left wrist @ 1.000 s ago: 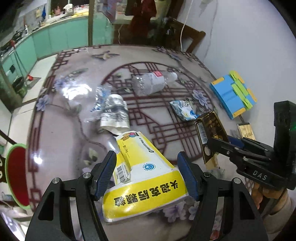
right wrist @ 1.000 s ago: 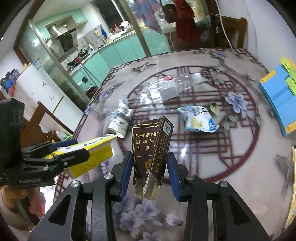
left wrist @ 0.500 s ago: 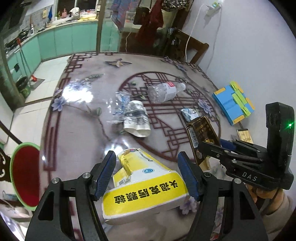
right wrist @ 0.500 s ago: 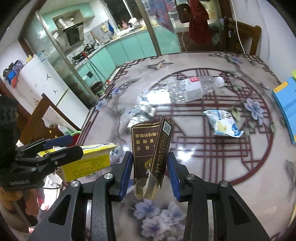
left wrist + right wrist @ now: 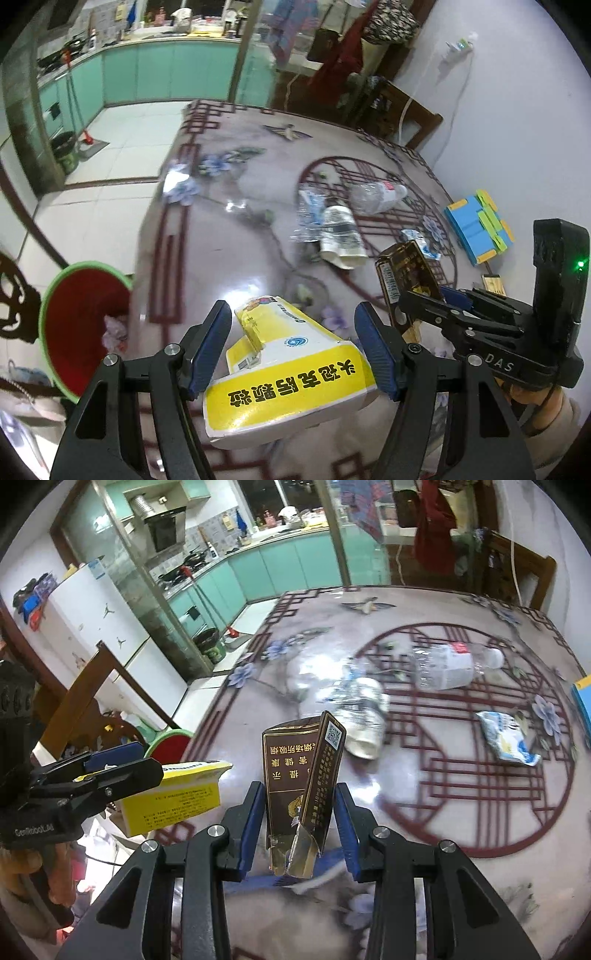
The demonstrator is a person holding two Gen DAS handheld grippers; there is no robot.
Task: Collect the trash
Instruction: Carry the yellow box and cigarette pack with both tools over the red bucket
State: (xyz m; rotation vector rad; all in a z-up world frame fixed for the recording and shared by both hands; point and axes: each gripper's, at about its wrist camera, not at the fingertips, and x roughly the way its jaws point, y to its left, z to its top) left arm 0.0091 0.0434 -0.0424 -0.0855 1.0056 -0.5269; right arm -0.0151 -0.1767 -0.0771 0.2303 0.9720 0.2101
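- Trash is seen from the left wrist view scattered on a patterned table [image 5: 229, 254]: a crushed paper cup [image 5: 341, 240], a clear plastic wrapper [image 5: 308, 214], a plastic bottle [image 5: 373, 194] and a blue-white snack wrapper [image 5: 419, 242].
- A yellow carton [image 5: 291, 369] is clamped between the pads of the left gripper [image 5: 291, 350], held above the table's near edge.
- A red bin with a green rim [image 5: 79, 325] is seen on the floor to the left, with some crumpled trash inside.
- The right gripper [image 5: 424, 299] is seen at the right, closed on a dark brown cigarette box [image 5: 404, 273].
- A blue block with yellow and green pieces [image 5: 476, 225] lies by the wall.
- From the right wrist view, the cigarette box [image 5: 301, 775] is held upright between the pads of the right gripper [image 5: 299, 816], its lower end torn open.
- The left gripper [image 5: 122, 768] is seen at the left, shut on the yellow carton [image 5: 173, 797].
- The paper cup [image 5: 364, 720], the bottle [image 5: 450, 664] and the snack wrapper [image 5: 506, 736] lie on the table [image 5: 461, 812] beyond.
- Part of the bin [image 5: 168, 744] shows past the table edge.
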